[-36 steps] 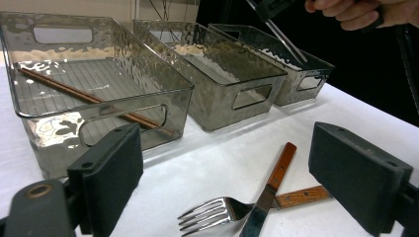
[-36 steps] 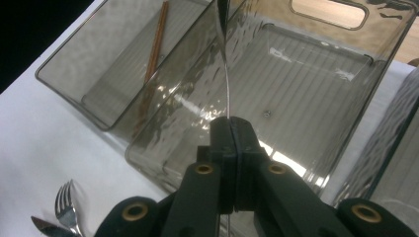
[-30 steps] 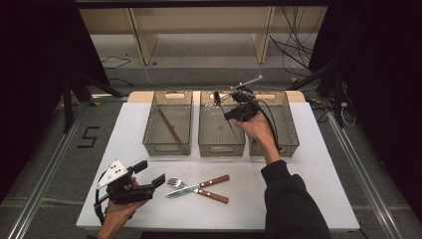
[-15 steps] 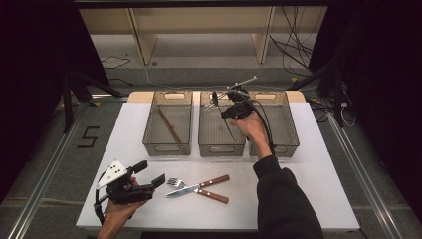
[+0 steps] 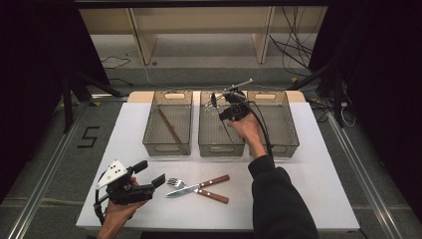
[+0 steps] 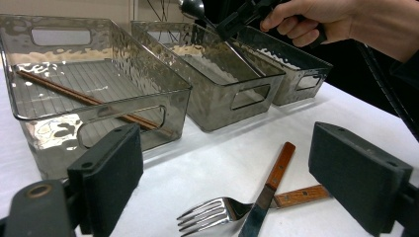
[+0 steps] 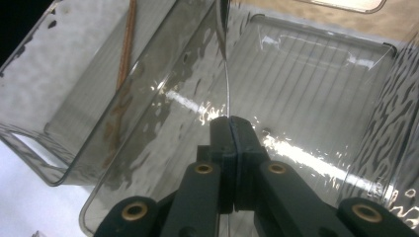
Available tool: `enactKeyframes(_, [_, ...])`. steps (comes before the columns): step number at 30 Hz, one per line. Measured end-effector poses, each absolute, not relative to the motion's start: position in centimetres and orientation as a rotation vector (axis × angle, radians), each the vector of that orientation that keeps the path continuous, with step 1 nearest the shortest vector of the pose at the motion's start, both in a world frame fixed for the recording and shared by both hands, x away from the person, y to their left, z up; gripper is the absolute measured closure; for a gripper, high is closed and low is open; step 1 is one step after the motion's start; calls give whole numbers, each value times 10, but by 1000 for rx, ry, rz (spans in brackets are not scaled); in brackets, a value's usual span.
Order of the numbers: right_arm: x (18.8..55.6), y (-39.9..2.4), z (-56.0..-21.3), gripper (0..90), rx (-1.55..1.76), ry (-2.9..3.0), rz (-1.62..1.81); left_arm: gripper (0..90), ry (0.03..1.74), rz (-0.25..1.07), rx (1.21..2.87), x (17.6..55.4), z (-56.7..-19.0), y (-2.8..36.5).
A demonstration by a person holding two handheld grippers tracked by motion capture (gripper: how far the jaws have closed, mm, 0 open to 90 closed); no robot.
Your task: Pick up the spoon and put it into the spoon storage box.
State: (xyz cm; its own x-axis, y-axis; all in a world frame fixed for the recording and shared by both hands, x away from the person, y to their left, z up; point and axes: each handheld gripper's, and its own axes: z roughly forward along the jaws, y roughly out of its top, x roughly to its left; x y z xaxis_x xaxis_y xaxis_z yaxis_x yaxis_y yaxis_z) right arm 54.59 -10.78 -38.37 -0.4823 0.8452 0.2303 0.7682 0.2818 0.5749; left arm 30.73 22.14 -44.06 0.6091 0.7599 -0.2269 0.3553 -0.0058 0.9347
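Note:
My right gripper (image 5: 224, 113) hangs over the middle bin (image 5: 220, 149), shut on the thin handle of a metal spoon (image 5: 213, 97). In the right gripper view the closed jaws (image 7: 230, 123) pinch the spoon handle (image 7: 228, 84) above the bin's ribbed floor. The spoon bowl (image 6: 192, 7) points up and away from the hand. My left gripper (image 5: 151, 173) rests at the table's front left, open and holding nothing (image 6: 232, 168). Just right of it lie a fork (image 5: 175, 182) and a knife (image 5: 216, 180) with wooden handles, crossed.
Three clear grey bins stand in a row at the back of the white table (image 5: 323, 189). The left bin (image 5: 149, 142) holds a brown chopstick (image 5: 170, 126). The right bin (image 5: 286, 144) lies under the right forearm's cable. Beyond the table is a dark floor with cables.
The right hand has carried the spoon leftward over the middle bin and sunk a little. The left gripper, fork and knife have kept still.

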Motion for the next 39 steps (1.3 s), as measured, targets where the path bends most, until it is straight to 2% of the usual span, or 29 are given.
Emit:
enactKeyframes(14, [547, -101, -396, 887, 1568, 2418, 942, 131, 951, 410, 1601, 307, -440, 222])
enactKeyframes(18, [547, -101, -399, 721, 1577, 2439, 957, 132, 951, 410, 1600, 307, -440, 222])
enactKeyframes(22, [545, -102, -394, 621, 1562, 2449, 1006, 132, 950, 411, 1605, 307, -440, 222])
enactKeyframes(32, [524, -101, -374, 439, 1363, 2506, 1127, 131, 952, 411, 1602, 307, -440, 222])
enactKeyframes(39, [500, -96, -362, 364, 1194, 2551, 1176, 131, 955, 411, 1599, 307, -440, 222])
